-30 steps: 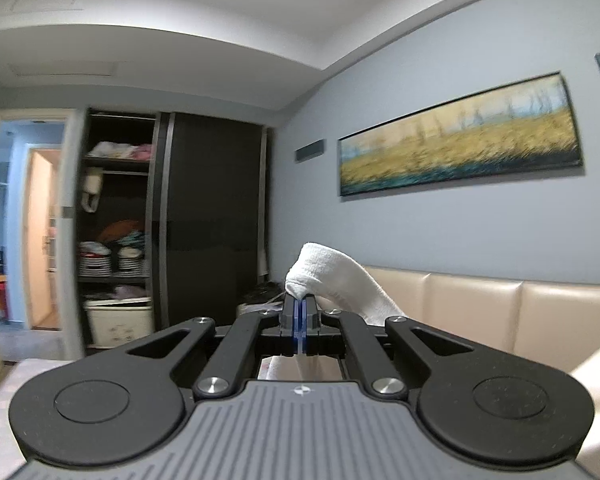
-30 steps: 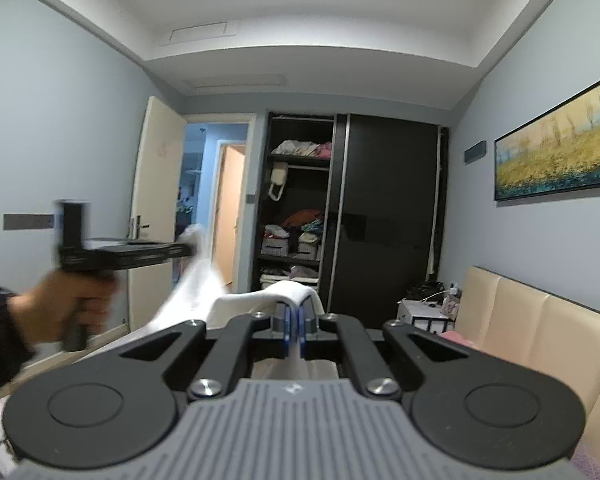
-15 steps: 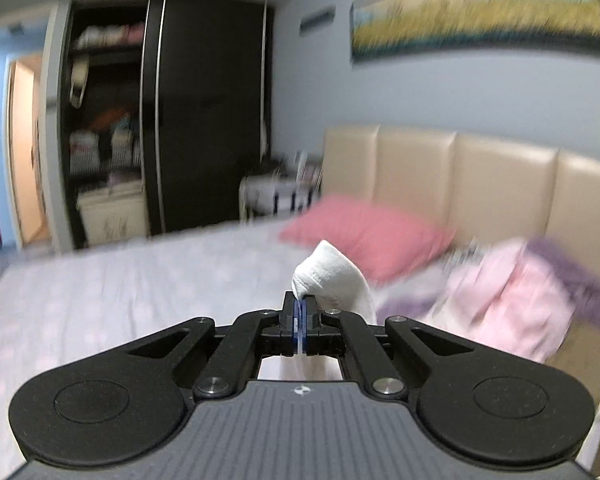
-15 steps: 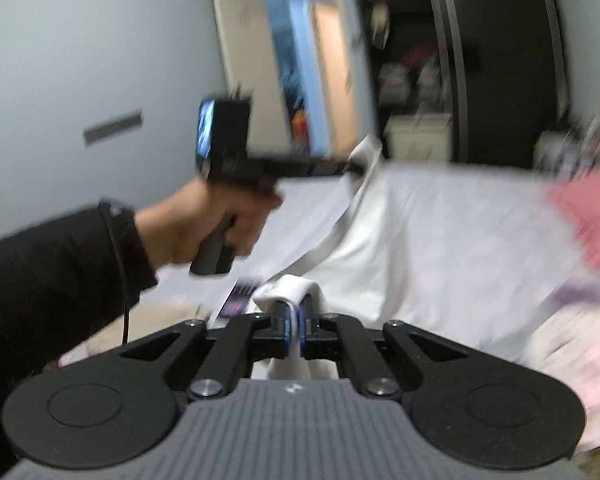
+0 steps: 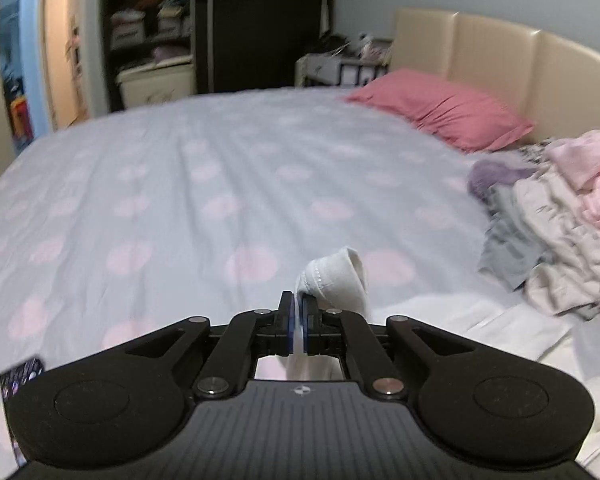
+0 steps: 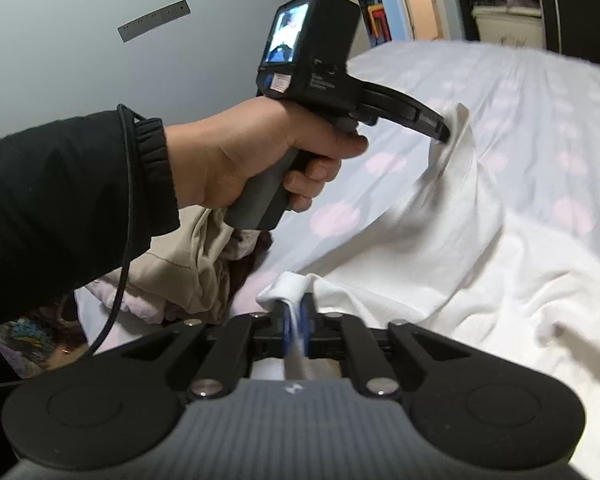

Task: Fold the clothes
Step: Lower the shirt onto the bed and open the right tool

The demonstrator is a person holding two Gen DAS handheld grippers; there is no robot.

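The left gripper [image 5: 299,312] is pinching a corner of the white garment [image 6: 452,248] with its jaws pressed together on the cloth; a hemmed fold of the fabric is bunching up just past the fingertips. The right gripper [image 6: 296,316] is gripping another edge of the same garment. Its jaws have just been opening slightly, and a strip of white cloth is running between the blue pads, which are standing narrow and touching it on both sides.

In the right wrist view, the person's left hand [image 6: 256,160] is wrapping around the handle of the left gripper, with a black sleeve [image 6: 60,200] covering the arm and a black cable [image 6: 126,184] hanging along it. The garment is stretching from one gripper to the other, and the rest of it is lying spread and wrinkled on the bed [image 5: 180,184].

The bed is carrying a pale sheet with pink dots. A pink pillow [image 5: 440,108] is resting against the beige headboard [image 5: 500,60]. A pile of clothes [image 5: 560,216], pink, purple and grey, is lying beside the pillow, just beside the garment. In the right wrist view, more crumpled clothes [image 6: 180,264] are lying below the left hand. A dark wardrobe [image 5: 260,20] is standing beyond the bed.
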